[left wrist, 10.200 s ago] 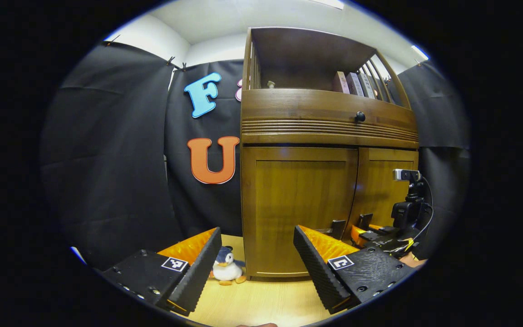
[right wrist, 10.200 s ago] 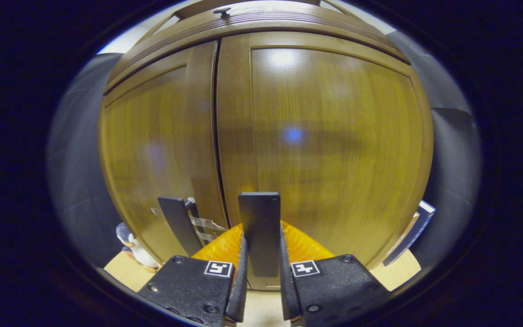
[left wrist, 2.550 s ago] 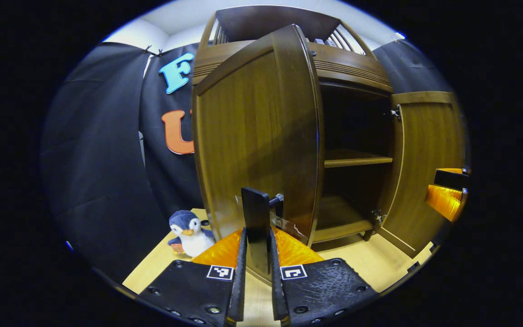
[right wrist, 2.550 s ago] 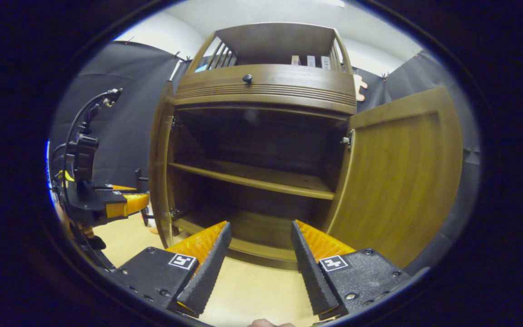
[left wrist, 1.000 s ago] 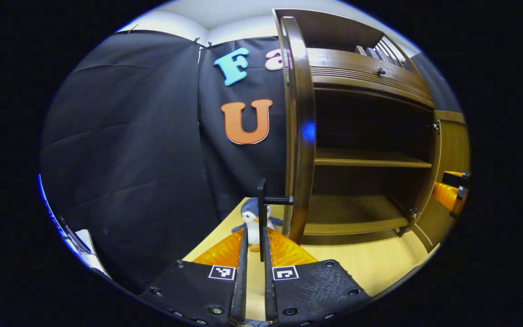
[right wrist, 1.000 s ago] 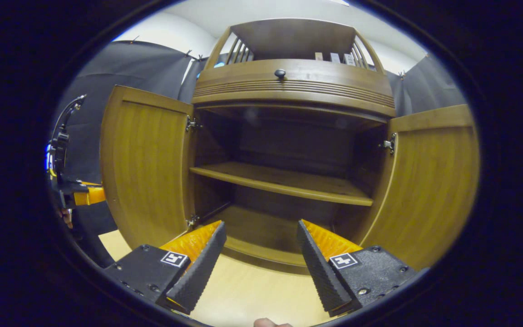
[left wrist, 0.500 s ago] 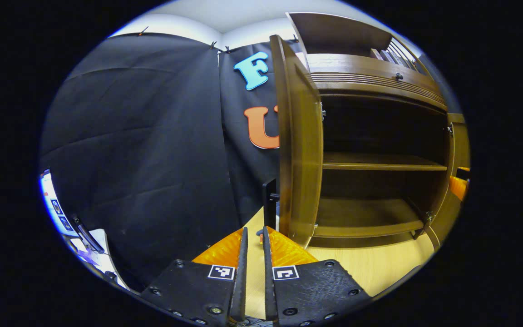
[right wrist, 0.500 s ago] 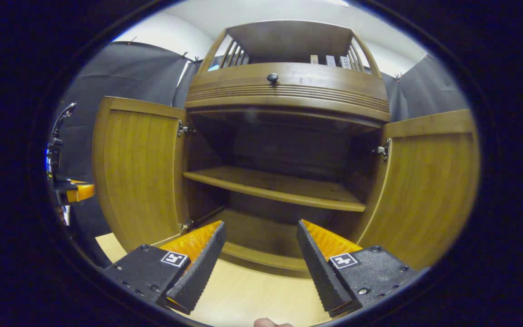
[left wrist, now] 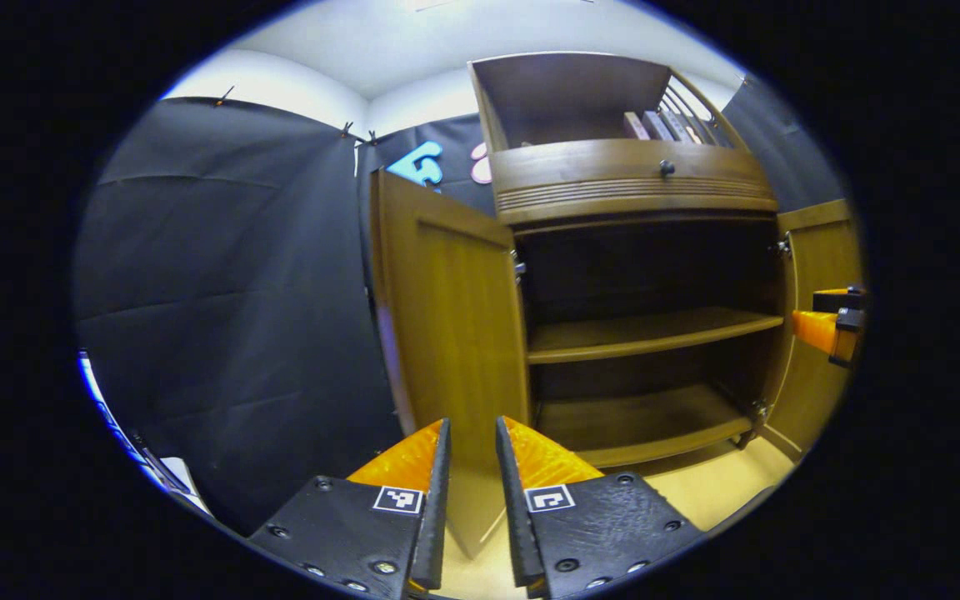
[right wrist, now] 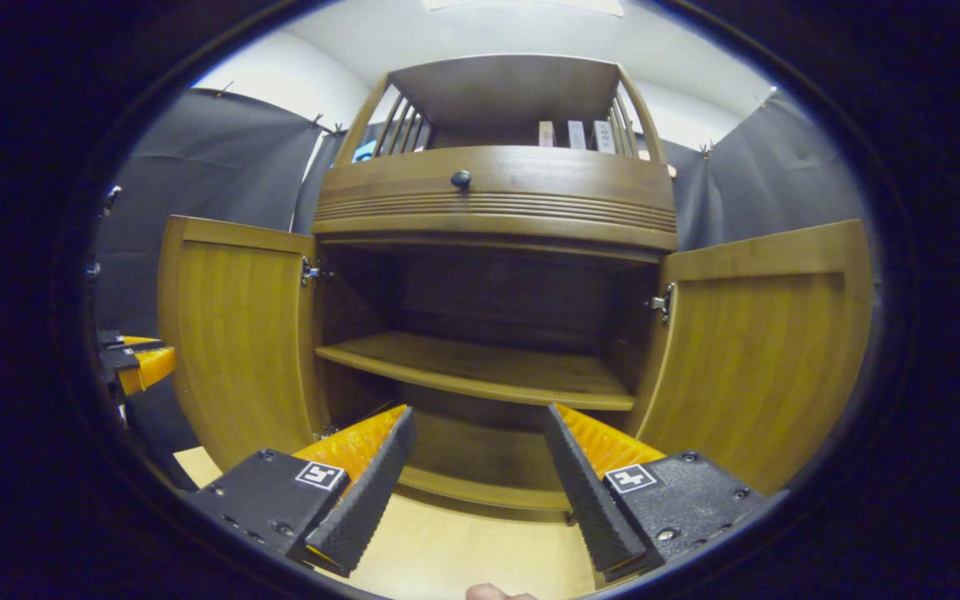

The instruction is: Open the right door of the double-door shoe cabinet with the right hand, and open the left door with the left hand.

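The brown wooden shoe cabinet (right wrist: 497, 187) stands in front of me with both lower doors swung wide. In the right gripper view the left door (right wrist: 238, 333) and the right door (right wrist: 763, 350) flank a dark inside with one shelf (right wrist: 480, 371). My right gripper (right wrist: 477, 412) is open, empty, and centred before the opening. In the left gripper view my left gripper (left wrist: 472, 425) is open by a narrow gap, holding nothing, just short of the left door (left wrist: 447, 333). The right door (left wrist: 813, 333) and right gripper (left wrist: 830, 325) sit at the far right.
A drawer with a dark knob (right wrist: 461, 178) runs above the doors, and books (right wrist: 567, 133) stand on the top shelf. Black cloth (left wrist: 222, 292) hangs to the left of the cabinet. Pale wooden floor (right wrist: 463, 550) lies in front. The left gripper (right wrist: 134, 362) shows beyond the left door.
My left gripper has let go of the left door's handle, its fingers have parted a little, and it has drawn back and turned toward the cabinet. The right gripper has backed off slightly.
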